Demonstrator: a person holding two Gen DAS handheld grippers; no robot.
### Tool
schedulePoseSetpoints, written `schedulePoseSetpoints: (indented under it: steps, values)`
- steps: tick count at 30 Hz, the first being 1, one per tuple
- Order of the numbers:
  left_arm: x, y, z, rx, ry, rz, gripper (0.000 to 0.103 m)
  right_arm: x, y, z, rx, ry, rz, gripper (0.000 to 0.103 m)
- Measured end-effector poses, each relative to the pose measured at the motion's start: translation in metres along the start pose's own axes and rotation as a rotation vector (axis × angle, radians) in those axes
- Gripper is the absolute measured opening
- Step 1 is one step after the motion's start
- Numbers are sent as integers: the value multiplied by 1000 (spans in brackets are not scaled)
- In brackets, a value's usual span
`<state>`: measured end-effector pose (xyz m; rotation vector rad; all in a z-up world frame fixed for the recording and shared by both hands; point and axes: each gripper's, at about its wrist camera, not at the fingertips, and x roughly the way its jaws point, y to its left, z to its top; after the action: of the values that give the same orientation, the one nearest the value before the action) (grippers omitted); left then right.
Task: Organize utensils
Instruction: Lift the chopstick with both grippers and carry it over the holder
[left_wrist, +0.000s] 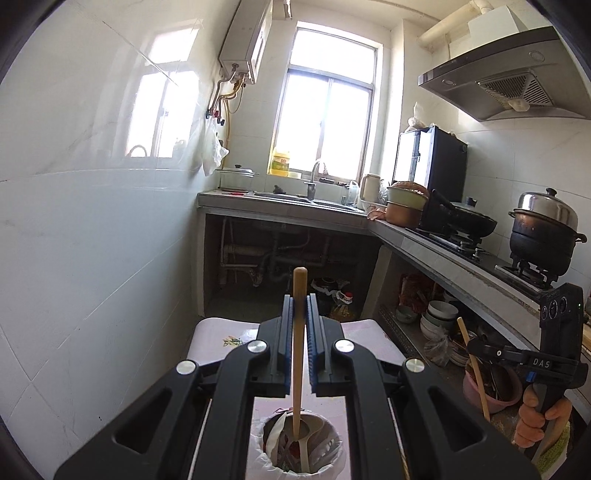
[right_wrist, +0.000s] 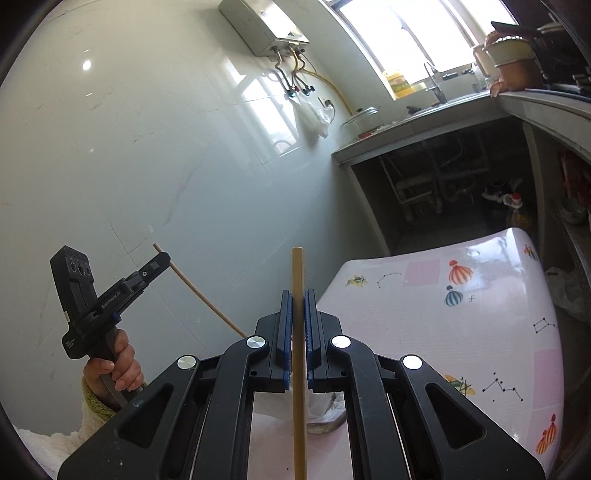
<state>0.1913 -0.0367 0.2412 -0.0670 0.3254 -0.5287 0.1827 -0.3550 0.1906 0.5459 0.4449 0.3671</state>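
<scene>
1. The left tongs (left_wrist: 300, 314) are closed on a wooden-handled spoon (left_wrist: 297, 369), gripped partway up its stick so that the handle end pokes out above the blue pads and the pale bowl end hangs down.

2. The spoon's bowl sits inside a round holder (left_wrist: 301, 446) lined with white plastic, which stands on the bench (left_wrist: 218, 336), a small table with a pink patterned cover. The upright hold looks chosen so the spoon can drop straight into the holder's mouth.

3. The right tongs (right_wrist: 298, 321) are closed on a second wooden stick (right_wrist: 297, 280), also held near vertical, its top above the pads and its lower length running down out of view. Its working end is hidden, so I cannot tell what kind of utensil it is.

4. In the right wrist view the holder (right_wrist: 328, 424) shows only partly, behind and below the tongs, near the bench's (right_wrist: 424, 332) near edge. The stick appears beside it rather than in it, though I cannot be sure.

5. My judgement: the left spoon is all but placed and needs only a release, while the right utensil waits its turn, kept upright and apart so the two handles do not clash over the narrow opening.
</scene>
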Motion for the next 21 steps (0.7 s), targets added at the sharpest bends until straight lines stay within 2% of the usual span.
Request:
schedulePoseSetpoints:
  steps: [9, 21]
  values:
    - [27, 16, -20, 22, 94, 7, 6, 30, 16, 19, -14, -14, 66, 5]
    - [49, 13, -83, 114, 165, -2, 6, 73, 52, 55, -46, -82, 157, 5]
